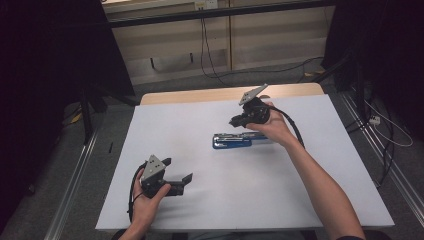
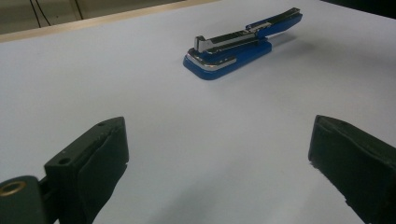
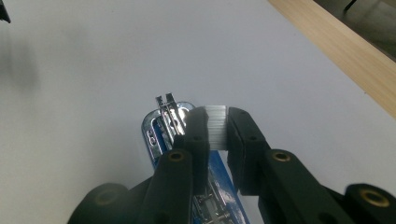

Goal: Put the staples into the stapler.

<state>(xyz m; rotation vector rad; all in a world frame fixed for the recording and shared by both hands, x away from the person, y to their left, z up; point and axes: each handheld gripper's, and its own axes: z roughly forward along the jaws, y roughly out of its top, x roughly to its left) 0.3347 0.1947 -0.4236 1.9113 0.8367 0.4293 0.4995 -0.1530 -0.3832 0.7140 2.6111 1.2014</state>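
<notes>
A blue plastic stapler with a chromed metal magazine point(image 1: 232, 140) lies flat on the white table top point(image 1: 215, 200), a little beyond the middle and well apart from the edges; its top arm is swung up and the bright staple channel is exposed. The right gripper point(image 1: 239, 121), held in the person's right hand point(image 1: 272, 127), hovers over the stapler's near-right end and points down toward it. In the right gripper view its two black jaws stand close together and pinch a small silvery-white strip of staples point(image 3: 216, 126) just above the open channel; whether the strip touches the stapler cannot be told. The left gripper point(image 1: 179, 172) rests low over the table at the near-left, held in the left hand point(image 1: 145, 200), well apart from the stapler. Its jaws are spread wide with nothing between them, and in the left gripper view they frame bare white surface with the stapler farther off. A light wooden table edge point(image 1: 200, 94) shows beyond the white top.
</notes>
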